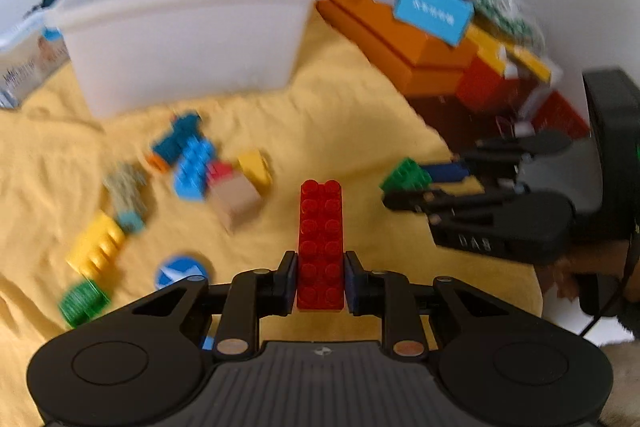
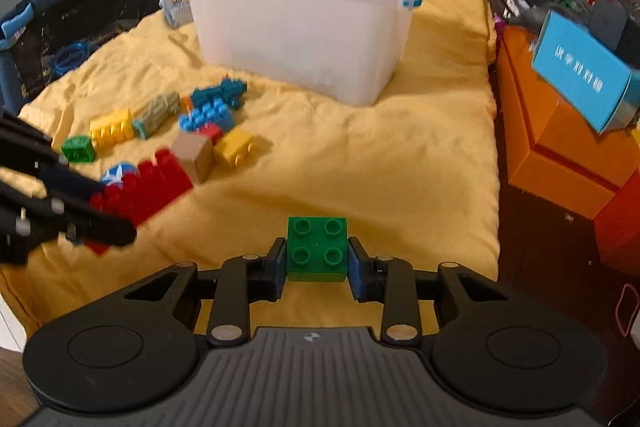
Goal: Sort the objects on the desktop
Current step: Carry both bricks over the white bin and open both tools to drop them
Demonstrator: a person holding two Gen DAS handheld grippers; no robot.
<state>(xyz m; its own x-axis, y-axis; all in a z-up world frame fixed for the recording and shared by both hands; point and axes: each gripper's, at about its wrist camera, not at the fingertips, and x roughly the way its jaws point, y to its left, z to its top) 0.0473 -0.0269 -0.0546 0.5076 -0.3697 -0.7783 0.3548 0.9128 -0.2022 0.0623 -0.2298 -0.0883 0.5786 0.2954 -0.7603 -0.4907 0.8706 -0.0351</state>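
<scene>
My left gripper (image 1: 320, 281) is shut on a long red brick (image 1: 321, 227) and holds it above the yellow cloth (image 1: 340, 99). It also shows at the left of the right wrist view (image 2: 96, 211), with the red brick (image 2: 152, 183). My right gripper (image 2: 318, 261) is shut on a square green brick (image 2: 317, 247); it appears at the right of the left wrist view (image 1: 394, 193), with the green brick (image 1: 406, 173). A white plastic bin (image 1: 188, 27) (image 2: 300, 19) stands at the back of the cloth.
Loose pieces lie on the cloth left of centre: blue bricks (image 2: 208, 115), yellow bricks (image 2: 112, 129), a green piece (image 2: 79, 149), a tan cube (image 2: 196, 155), a round blue disc (image 1: 180, 273). Orange boxes (image 2: 560, 147) and a blue carton (image 2: 584, 83) stand at the right.
</scene>
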